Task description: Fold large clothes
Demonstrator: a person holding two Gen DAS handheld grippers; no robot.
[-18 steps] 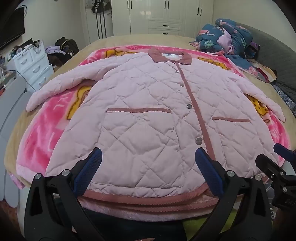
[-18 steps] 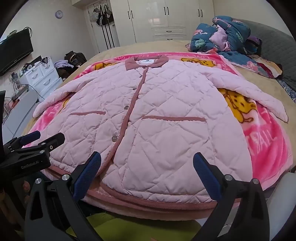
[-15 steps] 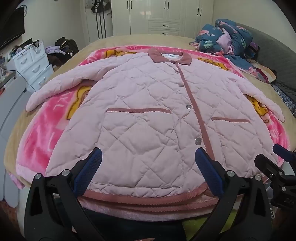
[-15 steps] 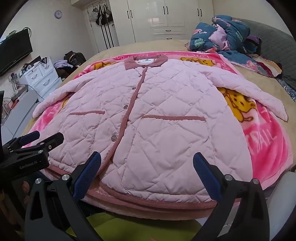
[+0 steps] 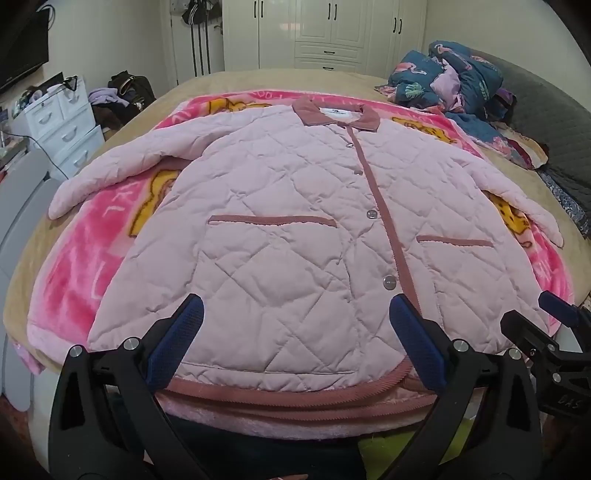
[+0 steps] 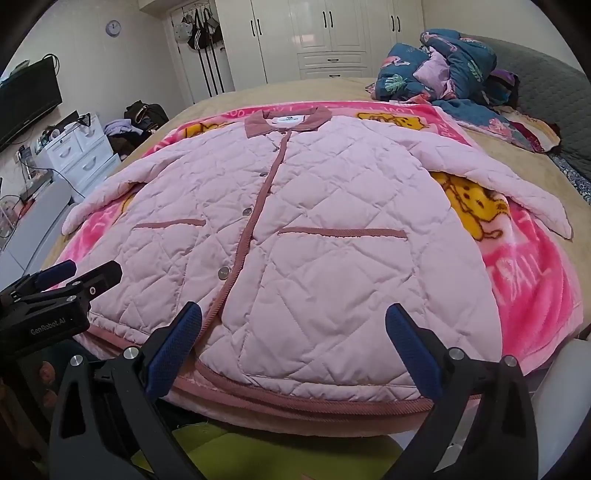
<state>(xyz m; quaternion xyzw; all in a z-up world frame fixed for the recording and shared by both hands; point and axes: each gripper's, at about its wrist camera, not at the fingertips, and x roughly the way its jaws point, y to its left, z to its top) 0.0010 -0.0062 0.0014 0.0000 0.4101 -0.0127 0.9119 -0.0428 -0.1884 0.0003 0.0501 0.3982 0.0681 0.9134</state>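
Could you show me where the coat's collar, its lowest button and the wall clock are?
collar (image 6: 286, 123): right wrist view, on the dusty-rose band left of the label.
lowest button (image 5: 389, 283): left wrist view, on its metal face.
wall clock (image 6: 113, 27): right wrist view, on its dial.

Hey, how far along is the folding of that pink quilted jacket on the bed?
Done: the pink jacket lies flat and buttoned on the blanket, sleeves spread. In hand: nothing; the left gripper and right gripper are open at its hem. Left: every fold.
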